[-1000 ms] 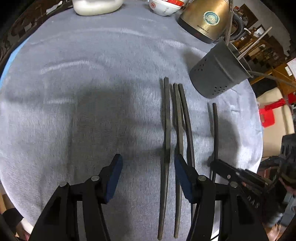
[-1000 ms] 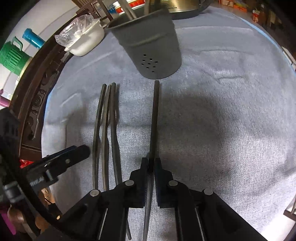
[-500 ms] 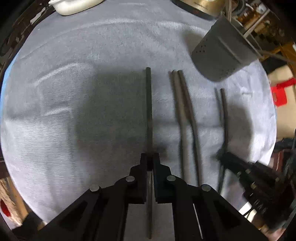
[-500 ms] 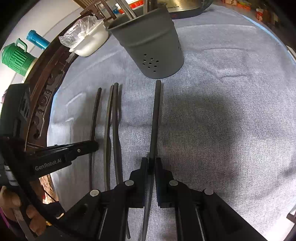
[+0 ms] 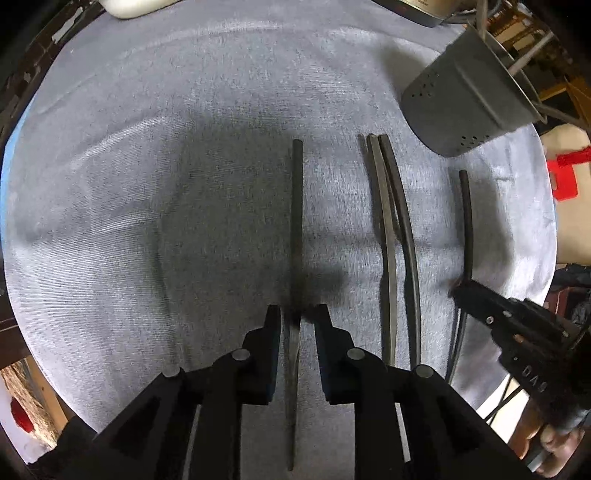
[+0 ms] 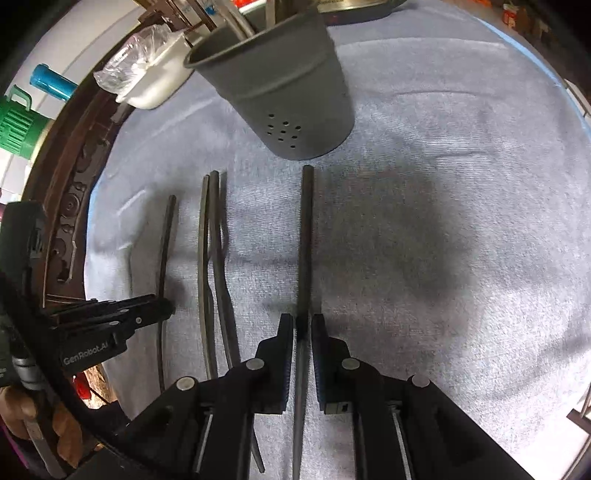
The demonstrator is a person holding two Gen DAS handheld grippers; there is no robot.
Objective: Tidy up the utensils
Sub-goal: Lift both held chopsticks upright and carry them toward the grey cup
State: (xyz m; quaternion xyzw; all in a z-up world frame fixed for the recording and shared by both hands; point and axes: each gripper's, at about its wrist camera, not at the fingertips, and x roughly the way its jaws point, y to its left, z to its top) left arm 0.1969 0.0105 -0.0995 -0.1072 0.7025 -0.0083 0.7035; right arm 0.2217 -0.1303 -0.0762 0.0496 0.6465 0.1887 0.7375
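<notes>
Down on the table (image 5: 147, 184), which has a grey cloth over it, the left hand-held gripper (image 5: 297, 314) points straight down over the leftmost utensil (image 5: 296, 221). Its jaws have just been opening, so there's a sliver of daylight on each side of the utensil. The utensil sits between the pads, flat on the cloth, but it isn't squeezed.

The right hand-held gripper (image 6: 303, 321) is closed up on the rightmost utensil (image 6: 306, 240), which is also lying on the cloth. The pads sit right against its sides, though honestly the fit is tight enough that I can't rule out a hair of slack.

Count: four long dark utensils are laid out roughly parallel. That's one in each gripper plus a middle pair (image 5: 391, 229) that touch or overlap near their far ends. There's one grey perforated holder (image 6: 280, 85) standing just past the far tip of the rightmost utensil, with a few metal handles poking out of its top. I can't tell what those handles belong to, or exactly how many there are.

Other stuff:
- One white tub (image 6: 155, 85) sits at the table edge with crinkly plastic in it.
- A green jug (image 6: 14, 125) is off the table, mostly cut off by the frame.
- A brassy kettle base (image 5: 424, 9) barely shows at the top of the left view.

The near ends of all four utensils run under the gripper bodies, so fork, spoon or knife is anybody's guess. The person's fingers (image 5: 554, 443) peek in at the corner of the left view.
</notes>
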